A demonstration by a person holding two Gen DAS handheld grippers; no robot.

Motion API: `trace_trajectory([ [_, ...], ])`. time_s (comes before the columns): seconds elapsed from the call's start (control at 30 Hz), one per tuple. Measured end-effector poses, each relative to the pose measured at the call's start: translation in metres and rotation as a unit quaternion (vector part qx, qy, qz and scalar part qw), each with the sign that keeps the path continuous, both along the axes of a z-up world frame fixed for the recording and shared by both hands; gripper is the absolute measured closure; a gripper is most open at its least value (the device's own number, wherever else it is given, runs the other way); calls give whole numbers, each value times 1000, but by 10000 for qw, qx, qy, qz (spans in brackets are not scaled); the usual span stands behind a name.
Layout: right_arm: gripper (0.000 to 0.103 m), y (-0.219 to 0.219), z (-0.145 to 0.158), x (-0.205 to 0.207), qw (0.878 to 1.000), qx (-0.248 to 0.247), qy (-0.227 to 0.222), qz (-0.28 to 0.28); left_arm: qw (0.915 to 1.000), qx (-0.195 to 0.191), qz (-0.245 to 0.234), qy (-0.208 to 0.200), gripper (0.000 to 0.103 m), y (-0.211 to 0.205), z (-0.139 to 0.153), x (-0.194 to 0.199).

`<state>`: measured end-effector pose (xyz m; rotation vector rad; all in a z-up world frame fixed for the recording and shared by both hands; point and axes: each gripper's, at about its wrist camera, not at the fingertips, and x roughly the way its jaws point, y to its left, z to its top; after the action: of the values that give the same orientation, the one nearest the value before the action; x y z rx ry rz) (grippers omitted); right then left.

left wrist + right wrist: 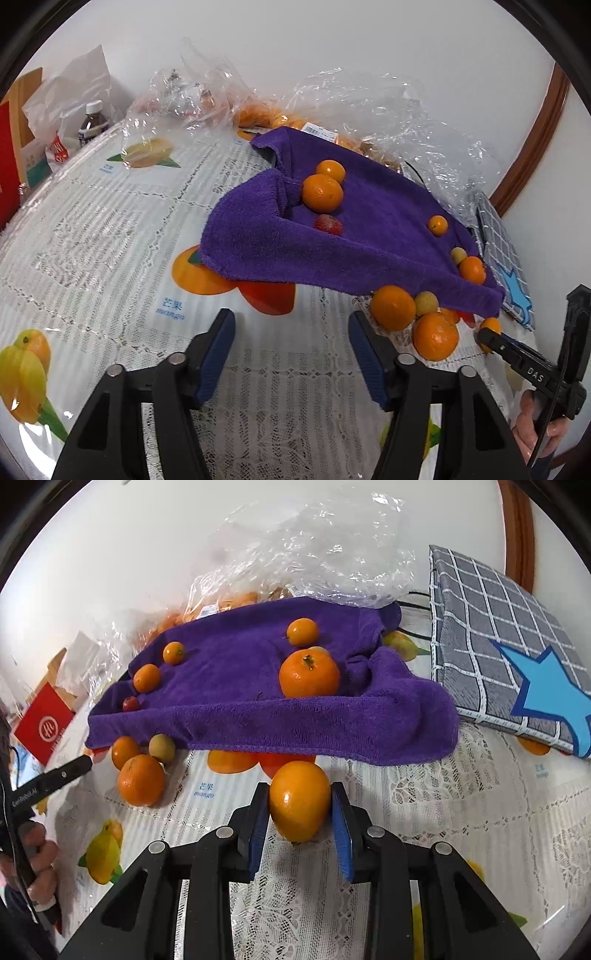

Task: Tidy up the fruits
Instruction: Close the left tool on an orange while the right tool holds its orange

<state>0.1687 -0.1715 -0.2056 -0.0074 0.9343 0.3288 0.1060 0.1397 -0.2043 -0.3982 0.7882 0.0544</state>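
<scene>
A purple towel (pixel 332 240) (pixel 258 686) lies on the lace tablecloth with several oranges on it, the biggest (pixel 322 192) (pixel 309 674) near a small red fruit (pixel 328 224). More oranges (pixel 392 307) and a pale round fruit (pixel 426 302) sit by the towel's near edge. My right gripper (pixel 300 788) is shut on an orange (pixel 300 805), held just in front of the towel. My left gripper (pixel 291 325) is open above bare tablecloth, nothing between its blue pads; the loose oranges lie just to its right. One of its fingers (pixel 74 768) shows in the right wrist view.
A grey checked box with a blue star (pixel 498 627) (pixel 506 258) lies right of the towel. Crumpled clear plastic bags (pixel 351 99) holding more oranges stand behind it. A bottle (pixel 92 123) and a red box (pixel 44 723) are at the far left. A person's hand (pixel 40 867) holds the left gripper.
</scene>
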Motion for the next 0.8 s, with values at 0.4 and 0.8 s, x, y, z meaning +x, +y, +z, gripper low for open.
trace_trajectory([
  [0.4,70,-3,1,-1,9999,102,-28,-41,9998,16,-212,28,39,-20,2,-5],
  [0.8,70,-7,1,0,9996,255,-9,-131,9968,-679,-422,68,67,-52,2,43],
])
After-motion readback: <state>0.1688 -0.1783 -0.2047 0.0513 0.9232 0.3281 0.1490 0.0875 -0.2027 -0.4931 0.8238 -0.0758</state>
